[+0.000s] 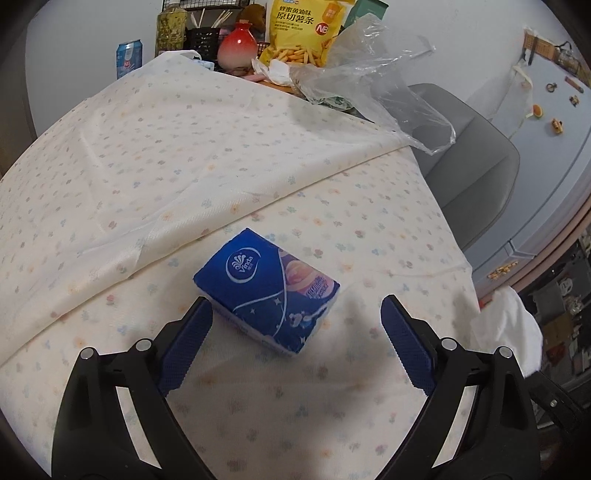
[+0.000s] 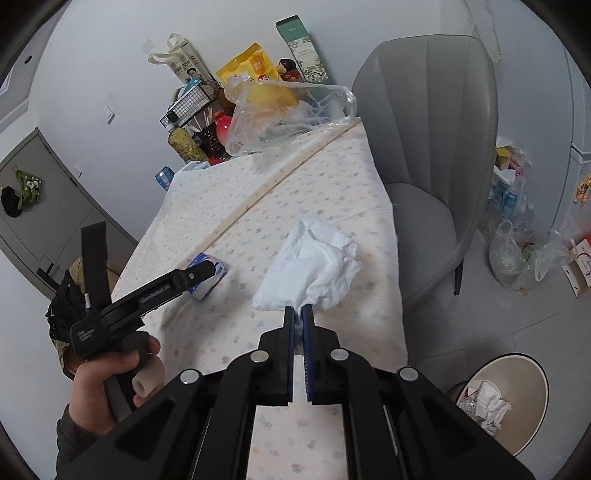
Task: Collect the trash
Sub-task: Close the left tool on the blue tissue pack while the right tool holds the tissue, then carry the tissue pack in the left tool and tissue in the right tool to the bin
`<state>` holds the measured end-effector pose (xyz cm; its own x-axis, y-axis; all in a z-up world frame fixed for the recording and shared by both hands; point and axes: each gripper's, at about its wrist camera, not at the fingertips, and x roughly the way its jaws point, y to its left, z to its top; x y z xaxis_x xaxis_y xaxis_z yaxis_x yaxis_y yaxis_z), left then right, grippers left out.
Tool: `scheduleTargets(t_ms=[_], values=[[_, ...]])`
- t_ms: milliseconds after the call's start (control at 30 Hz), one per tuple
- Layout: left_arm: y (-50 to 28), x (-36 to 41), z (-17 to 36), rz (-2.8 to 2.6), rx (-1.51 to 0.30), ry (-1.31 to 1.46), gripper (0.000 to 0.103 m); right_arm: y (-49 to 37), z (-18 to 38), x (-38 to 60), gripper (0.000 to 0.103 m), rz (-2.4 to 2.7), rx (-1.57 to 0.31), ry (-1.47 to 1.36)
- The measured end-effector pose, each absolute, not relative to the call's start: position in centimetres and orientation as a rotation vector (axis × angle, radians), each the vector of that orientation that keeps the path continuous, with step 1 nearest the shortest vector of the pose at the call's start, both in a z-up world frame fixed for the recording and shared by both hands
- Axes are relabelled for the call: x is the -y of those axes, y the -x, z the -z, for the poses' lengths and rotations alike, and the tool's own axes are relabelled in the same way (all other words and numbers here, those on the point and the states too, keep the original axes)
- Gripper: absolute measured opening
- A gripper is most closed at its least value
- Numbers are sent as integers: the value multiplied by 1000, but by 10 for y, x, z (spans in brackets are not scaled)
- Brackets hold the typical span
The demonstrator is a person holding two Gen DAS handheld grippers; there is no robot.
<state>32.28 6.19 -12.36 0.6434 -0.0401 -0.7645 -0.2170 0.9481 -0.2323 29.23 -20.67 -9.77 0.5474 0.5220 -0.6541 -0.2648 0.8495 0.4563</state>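
My right gripper [image 2: 298,313] is shut on a crumpled white tissue [image 2: 310,267] and holds it above the right side of the floral tablecloth [image 2: 258,199]. The tissue also shows at the right edge of the left wrist view [image 1: 513,328]. A beige trash bin [image 2: 517,395] with white paper in it stands on the floor at the lower right. My left gripper [image 1: 295,314] is open, its jaws wide on either side of a blue Vinda tissue pack [image 1: 266,291] that lies on the cloth. The left gripper also shows in the right wrist view [image 2: 207,271], over the pack [image 2: 205,275].
A clear plastic bag [image 1: 380,81] lies at the far end of the table, with a yellow snack bag [image 1: 299,29], a red vase [image 1: 236,48], a can [image 1: 129,57] and a bottle behind it. A grey chair [image 2: 436,147] stands right of the table. Filled plastic bags [image 2: 517,254] sit on the floor.
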Motion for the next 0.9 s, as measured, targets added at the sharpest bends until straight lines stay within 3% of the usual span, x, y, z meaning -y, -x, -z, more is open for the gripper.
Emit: scheduleTargets(t_ms=[133,233,300,333,400,900], values=[[-331,-58,128,-101,-876,292,91,-285,93,210,5,-466,-864,-319],[-331,-52,131,-107,-870,253,75,-281,92,211,5,-459,-862,-319],[-329,-50,131,-127,-872,212,50,-279,93,212,5,-452,-862,-320],[-326,-52,130,-118,-882,216,26,-278,93,213,5,-448,-863,-322],[-322,-57,128,-84,-899,255,16,-274,93,214,5,-446,-860,-323],[-222,-56,83,20,-713,307,15,-231,83,204,5,-458,-796,-335]])
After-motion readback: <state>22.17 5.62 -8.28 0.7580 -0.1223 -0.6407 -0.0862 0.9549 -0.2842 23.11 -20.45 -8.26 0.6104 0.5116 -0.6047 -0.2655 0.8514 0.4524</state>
